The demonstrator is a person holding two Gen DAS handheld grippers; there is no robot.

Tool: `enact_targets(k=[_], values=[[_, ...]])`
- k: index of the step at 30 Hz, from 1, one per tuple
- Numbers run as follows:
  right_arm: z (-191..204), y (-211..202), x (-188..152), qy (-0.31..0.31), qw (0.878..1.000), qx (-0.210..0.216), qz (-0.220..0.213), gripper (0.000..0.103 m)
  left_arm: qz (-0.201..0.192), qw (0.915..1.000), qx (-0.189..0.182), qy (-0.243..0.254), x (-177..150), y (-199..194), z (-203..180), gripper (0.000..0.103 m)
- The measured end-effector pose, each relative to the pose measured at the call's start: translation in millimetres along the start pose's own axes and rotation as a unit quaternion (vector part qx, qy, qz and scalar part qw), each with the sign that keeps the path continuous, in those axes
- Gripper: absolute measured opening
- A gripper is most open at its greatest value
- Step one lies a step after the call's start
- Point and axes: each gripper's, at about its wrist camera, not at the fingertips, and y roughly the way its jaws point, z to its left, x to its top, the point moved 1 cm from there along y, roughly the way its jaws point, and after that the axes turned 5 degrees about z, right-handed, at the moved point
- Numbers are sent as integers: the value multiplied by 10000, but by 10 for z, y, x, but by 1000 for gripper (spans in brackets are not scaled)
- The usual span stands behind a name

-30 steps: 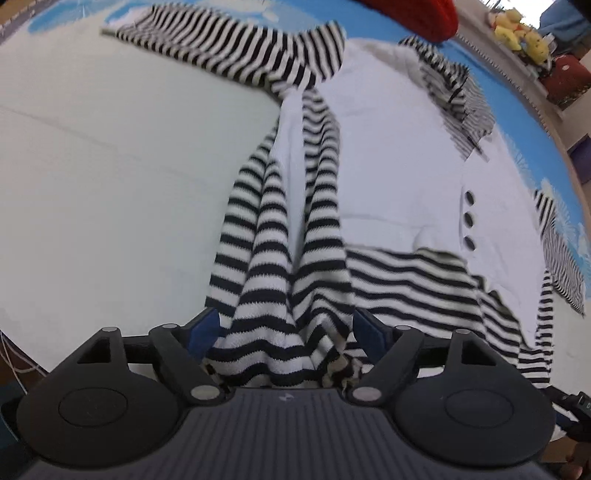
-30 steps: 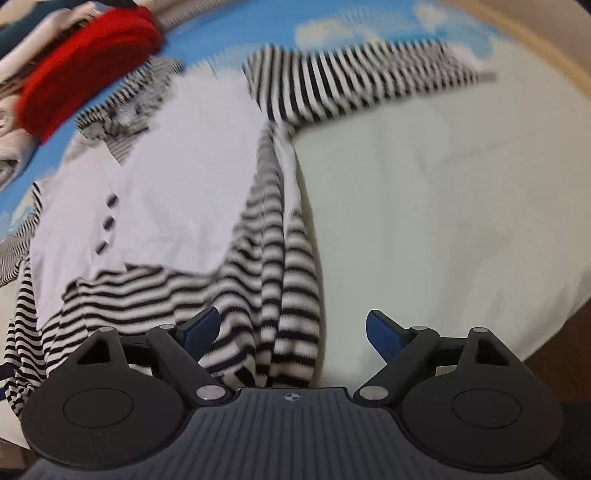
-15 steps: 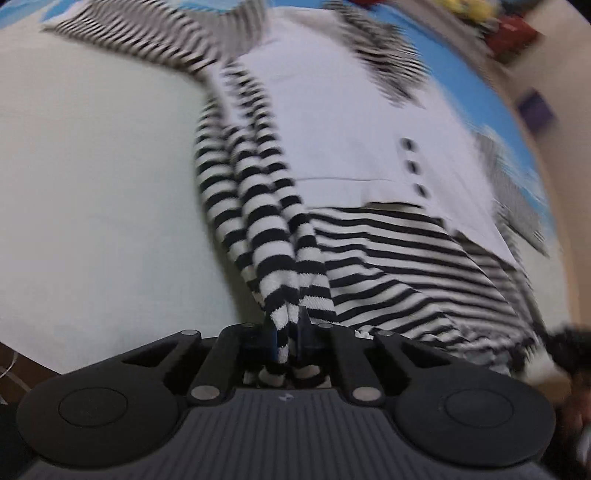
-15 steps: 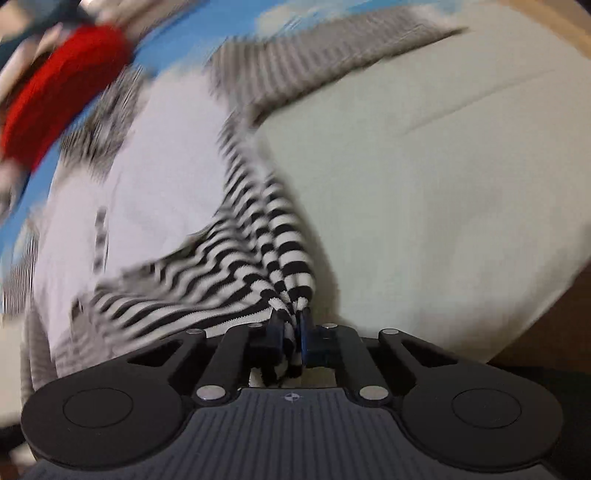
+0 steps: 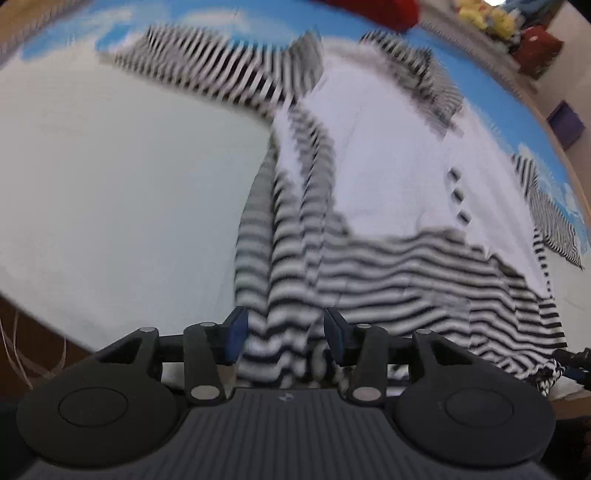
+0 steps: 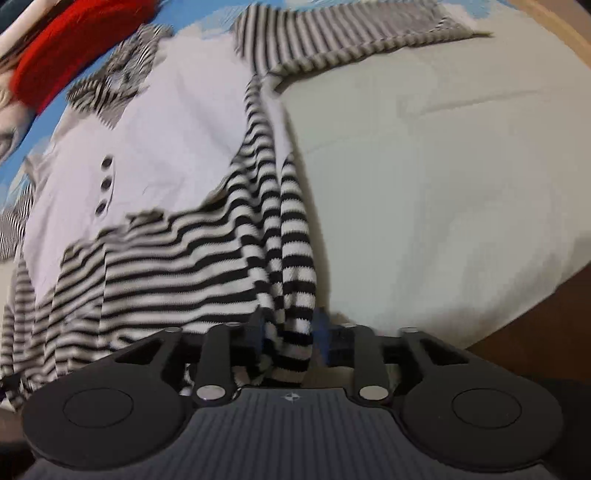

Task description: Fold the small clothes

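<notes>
A small white top [image 5: 388, 155] with black-and-white striped sleeves and hem lies spread on a pale surface; it also shows in the right wrist view [image 6: 159, 147]. One striped sleeve [image 5: 236, 77] stretches out at the back. My left gripper [image 5: 282, 326] is partly open, with bunched striped hem fabric [image 5: 280, 295] between its jaws. My right gripper [image 6: 288, 326] is narrowly open around a fold of striped hem [image 6: 291, 280]. Both views are blurred.
The pale bed surface [image 6: 443, 166] ends in a blue cloud-print border [image 5: 92, 22] at the back. A red garment [image 6: 66, 55] lies beyond the top. Soft toys [image 5: 476, 14] sit far right. The mattress edge [image 6: 517, 321] drops off at the front.
Half a second ago both grippers were shut on the striped hem. Now both have opened, the left wider, and the fabric hangs loose between the jaws.
</notes>
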Motion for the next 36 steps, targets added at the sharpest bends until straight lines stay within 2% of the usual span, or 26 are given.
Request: enact_targets(k=[2, 4, 5, 7, 8, 9, 11, 13, 14, 15, 18, 23, 29, 32, 36], values=[[36, -97, -15, -121, 9994, 0, -317, 55, -193, 9994, -108, 251, 6, -46, -123, 50], [88, -89, -43, -361, 9986, 51, -393, 58, -121, 9986, -38, 505, -2, 46, -250, 51], [118, -39, -54, -491, 9983, 37, -300, 62, 33, 9976, 184, 662, -22, 139, -293, 51], [134, 147, -111, -720, 9969, -260, 181, 63, 480, 9914, 785, 933, -83, 355, -327, 51], [138, 238, -143, -835, 9944, -514, 392, 64, 618, 9894, 960, 897, -108, 419, -308, 51], [135, 243, -155, -852, 9939, -594, 358, 66, 580, 9911, 923, 764, -108, 407, -281, 51], [170, 106, -117, -847, 9945, -619, 28, 62, 171, 9954, 721, 616, -44, 214, -285, 52], [233, -161, -112, -906, 9912, -682, -679, 61, -399, 9949, 631, 675, -12, 4, -304, 63], [257, -301, -116, -903, 9888, -635, -1003, 61, -676, 9930, 625, 741, -9, -91, -319, 72], [279, -409, -119, -898, 9864, -567, -1250, 61, -865, 9912, 622, 786, -10, -157, -341, 76], [332, -786, -129, -1003, 9722, -427, -2070, 60, -1228, 9869, 596, 858, 16, -256, -393, 76], [392, -1262, -13, -1174, 9520, -15, -2828, 62, -1802, 9775, 526, 961, 81, -374, -523, 78], [577, -1319, 178, -1805, 9289, 3, -3234, 68, -2388, 9639, 507, 1063, 175, -478, -716, 85], [557, -1221, 302, -1590, 9361, 160, -3133, 68, -2523, 9576, 733, 1185, 201, -457, -816, 85], [607, -1104, 349, -1484, 9379, 317, -3119, 68, -2472, 9599, 736, 1094, 261, -409, -830, 85]])
